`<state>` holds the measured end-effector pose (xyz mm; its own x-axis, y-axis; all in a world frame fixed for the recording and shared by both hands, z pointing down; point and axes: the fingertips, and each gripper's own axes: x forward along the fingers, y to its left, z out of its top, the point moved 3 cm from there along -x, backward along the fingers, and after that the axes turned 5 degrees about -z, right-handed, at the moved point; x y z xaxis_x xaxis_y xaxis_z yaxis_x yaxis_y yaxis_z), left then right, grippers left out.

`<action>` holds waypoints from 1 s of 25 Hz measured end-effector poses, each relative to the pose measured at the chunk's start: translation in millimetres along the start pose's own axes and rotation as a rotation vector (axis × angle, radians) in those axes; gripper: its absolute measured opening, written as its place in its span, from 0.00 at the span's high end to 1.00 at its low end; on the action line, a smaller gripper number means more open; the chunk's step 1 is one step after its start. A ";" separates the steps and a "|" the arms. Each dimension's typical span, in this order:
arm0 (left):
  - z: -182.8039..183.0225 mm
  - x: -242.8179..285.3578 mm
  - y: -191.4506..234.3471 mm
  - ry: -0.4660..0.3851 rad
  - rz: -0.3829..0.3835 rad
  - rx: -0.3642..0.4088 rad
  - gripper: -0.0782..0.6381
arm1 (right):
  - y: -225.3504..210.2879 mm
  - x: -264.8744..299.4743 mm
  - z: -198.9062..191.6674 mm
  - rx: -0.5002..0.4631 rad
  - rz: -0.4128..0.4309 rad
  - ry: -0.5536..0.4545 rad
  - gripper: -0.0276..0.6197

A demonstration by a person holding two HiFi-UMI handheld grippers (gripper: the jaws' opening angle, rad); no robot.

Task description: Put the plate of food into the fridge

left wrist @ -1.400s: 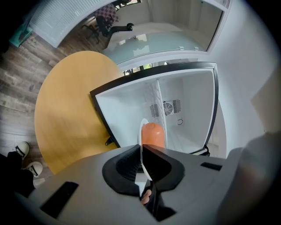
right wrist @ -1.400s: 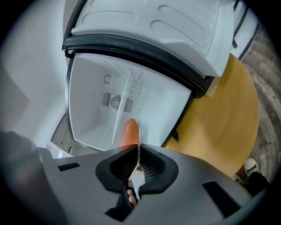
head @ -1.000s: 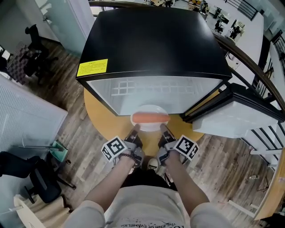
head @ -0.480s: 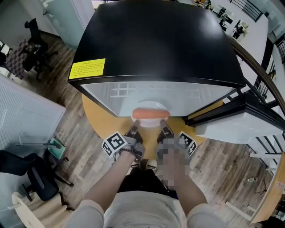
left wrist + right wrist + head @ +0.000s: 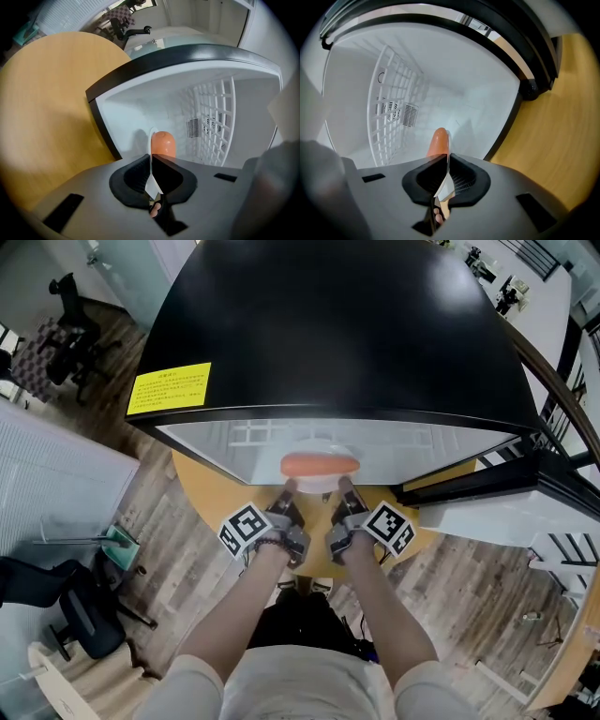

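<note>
The left gripper (image 5: pixel 286 491) and right gripper (image 5: pixel 342 488) each have their jaws pressed tight on the thin rim of the round white plate (image 5: pixel 322 483), one on either side. An orange-pink sausage (image 5: pixel 320 465) lies across the plate just beyond the jaws. The plate is held partway inside the white-lined, black-topped fridge (image 5: pixel 337 324), which stands on a round yellow wooden table (image 5: pixel 214 495).

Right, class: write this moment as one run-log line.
left gripper: shut on plate; right gripper: shut on plate; sausage on plate; plate at open fridge
</note>
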<state>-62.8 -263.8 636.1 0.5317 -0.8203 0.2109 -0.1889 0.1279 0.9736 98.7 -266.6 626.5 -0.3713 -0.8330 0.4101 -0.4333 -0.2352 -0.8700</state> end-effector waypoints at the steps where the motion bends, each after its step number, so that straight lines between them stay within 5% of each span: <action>1: 1.0 2.3 1.6 -0.004 0.001 -0.002 0.84 | -1.1 3.0 0.7 0.000 -0.003 -0.003 0.91; 25: 19.6 42.1 15.1 -0.035 0.042 0.010 0.84 | -8.5 47.8 19.4 -0.027 -0.042 -0.033 0.90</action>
<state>-59.4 -307.4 658.0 0.4936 -0.8336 0.2480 -0.2187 0.1569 0.9631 100.6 -314.1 648.1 -0.3250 -0.8390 0.4363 -0.4698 -0.2572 -0.8445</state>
